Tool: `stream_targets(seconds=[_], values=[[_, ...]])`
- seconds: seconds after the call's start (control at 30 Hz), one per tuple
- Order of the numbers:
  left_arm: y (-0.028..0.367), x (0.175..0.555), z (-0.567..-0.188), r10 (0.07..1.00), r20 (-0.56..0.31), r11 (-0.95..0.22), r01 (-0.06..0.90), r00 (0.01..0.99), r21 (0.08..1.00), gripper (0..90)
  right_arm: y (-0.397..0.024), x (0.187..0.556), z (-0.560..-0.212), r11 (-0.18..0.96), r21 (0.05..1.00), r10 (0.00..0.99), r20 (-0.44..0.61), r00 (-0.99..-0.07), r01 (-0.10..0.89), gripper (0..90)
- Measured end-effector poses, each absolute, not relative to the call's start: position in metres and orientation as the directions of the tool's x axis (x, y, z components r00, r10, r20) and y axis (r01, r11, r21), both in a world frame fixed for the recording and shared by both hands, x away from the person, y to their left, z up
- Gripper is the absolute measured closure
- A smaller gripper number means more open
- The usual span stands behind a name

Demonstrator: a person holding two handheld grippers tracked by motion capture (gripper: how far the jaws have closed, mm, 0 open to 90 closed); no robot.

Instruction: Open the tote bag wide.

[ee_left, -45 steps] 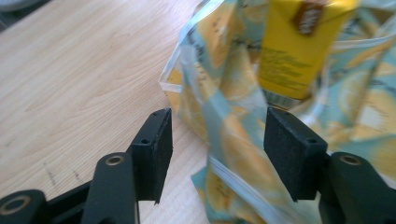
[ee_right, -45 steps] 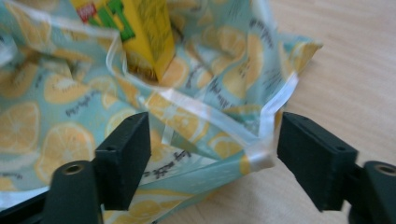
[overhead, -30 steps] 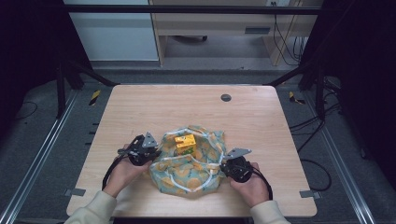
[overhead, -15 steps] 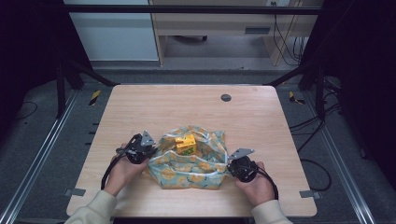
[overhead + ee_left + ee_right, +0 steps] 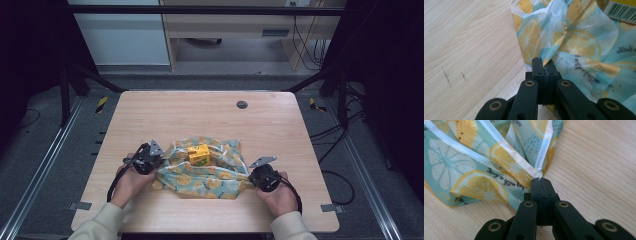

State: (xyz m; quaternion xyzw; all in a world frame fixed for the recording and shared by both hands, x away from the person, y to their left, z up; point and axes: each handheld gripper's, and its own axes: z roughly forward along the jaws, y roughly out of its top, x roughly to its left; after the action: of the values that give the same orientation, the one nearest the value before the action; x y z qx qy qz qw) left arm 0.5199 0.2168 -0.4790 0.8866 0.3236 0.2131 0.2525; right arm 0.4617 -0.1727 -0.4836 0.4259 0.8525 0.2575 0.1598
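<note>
Between both grippers, lemon-print bag (image 5: 202,176) (yellow box (image 5: 199,154) inside), left gripper (image 5: 543,65) pinching its edge; right gripper (image 5: 541,180) likewise

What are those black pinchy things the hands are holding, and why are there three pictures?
A person sits at a wooden table and holds a grabbing tool in each hand. The big picture comes from a camera up high, looking down. There you see the left claw and the right claw at the two sides of a lemon-print bag. A small yellow carton rests on the bag. The other two pictures come from little cameras riding on each tool, so they look very close. In them, the left claw and the right claw are each pinched shut on an edge of the bag.
</note>
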Motion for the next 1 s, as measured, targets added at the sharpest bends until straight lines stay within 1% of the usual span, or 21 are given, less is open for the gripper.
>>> stream_targets(seconds=[0.5, 0.67, 0.77, 0.83, 0.87, 0.9, 0.97, 1.0], values=[[0.22, 0.522, -0.481, 0.686, 0.209, -0.662, 0.478, 0.697, 0.578, 89.9, -0.176, 0.465, -0.484, 0.504, 0.572, 0.817, -0.071, -0.572, 0.648, 90.0], [0.218, 0.521, -0.482, 0.676, 0.232, -0.679, 0.469, 0.699, 0.564, 89.9, -0.176, 0.465, -0.484, 0.506, 0.568, 0.818, -0.079, -0.569, 0.649, 90.0], [0.218, 0.521, -0.483, 0.678, 0.226, -0.676, 0.473, 0.699, 0.565, 89.8, -0.177, 0.466, -0.484, 0.504, 0.573, 0.82, -0.082, -0.567, 0.646, 90.0], [0.219, 0.52, -0.482, 0.682, 0.225, -0.67, 0.471, 0.696, 0.574, 89.1, -0.178, 0.466, -0.485, 0.496, 0.578, 0.823, -0.075, -0.563, 0.648, 90.0], [0.219, 0.519, -0.48, 0.683, 0.241, -0.672, 0.465, 0.689, 0.576, 86.0, -0.178, 0.466, -0.485, 0.492, 0.59, 0.821, -0.071, -0.566, 0.64, 89.8], [0.22, 0.517, -0.478, 0.688, 0.256, -0.667, 0.455, 0.679, 0.59, 79.5, -0.179, 0.464, -0.485, 0.491, 0.599, 0.818, -0.069, -0.571, 0.632, 84.7], [0.223, 0.512, -0.472, 0.697, 0.261, -0.65, 0.434, 0.668, 0.624, 67.7, -0.179, 0.462, -0.483, 0.474, 0.628, 0.826, -0.073, -0.559, 0.617, 66.7], [0.224, 0.51, -0.467, 0.701, 0.265, -0.641, 0.423, 0.662, 0.641, 63.1, -0.18, 0.459, -0.479, 0.465, 0.647, 0.829, -0.079, -0.554, 0.603, 61.2]])
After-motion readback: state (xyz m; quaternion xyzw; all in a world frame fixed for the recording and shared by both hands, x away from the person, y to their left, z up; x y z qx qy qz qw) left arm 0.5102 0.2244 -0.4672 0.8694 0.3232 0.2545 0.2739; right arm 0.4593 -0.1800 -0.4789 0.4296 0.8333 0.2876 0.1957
